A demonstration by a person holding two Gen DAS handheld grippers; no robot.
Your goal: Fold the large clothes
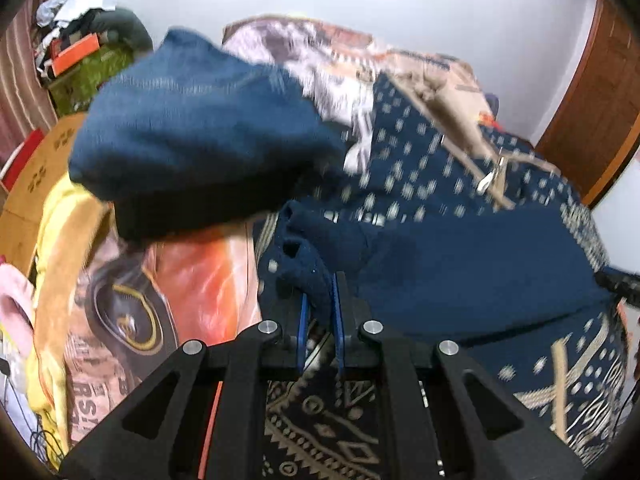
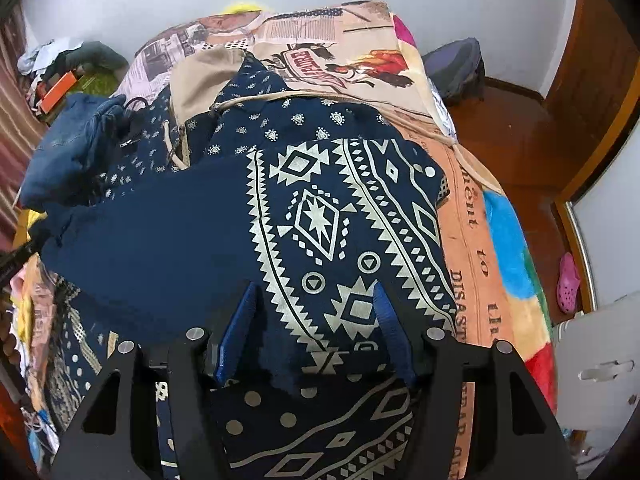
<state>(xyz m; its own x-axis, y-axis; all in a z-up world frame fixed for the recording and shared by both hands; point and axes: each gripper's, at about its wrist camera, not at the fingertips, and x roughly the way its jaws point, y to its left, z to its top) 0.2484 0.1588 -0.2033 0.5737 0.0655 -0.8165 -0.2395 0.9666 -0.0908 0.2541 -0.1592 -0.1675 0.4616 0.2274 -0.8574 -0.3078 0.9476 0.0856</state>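
A large navy garment (image 2: 312, 216) with a cream geometric print lies spread over the bed, its beige lining (image 2: 200, 76) and drawstring showing at the far end. My left gripper (image 1: 319, 300) is shut on a bunched fold of the navy fabric (image 1: 304, 256), which stands up between the blue pads. Beyond it a plain blue sleeve (image 1: 192, 128) hangs lifted and blurred; the right wrist view shows this sleeve (image 2: 68, 152) at the left. My right gripper (image 2: 316, 296) is open, with its fingers straddling the garment's near folded edge and the pads clear of the cloth.
The bed is covered by a picture-printed blanket (image 2: 492, 240). A pile of clutter (image 2: 60, 80) stands at the far left by the wall. A dark backpack (image 2: 456, 68) and a pink shoe (image 2: 568, 280) lie on the wooden floor at the right, near a white cabinet (image 2: 592, 360).
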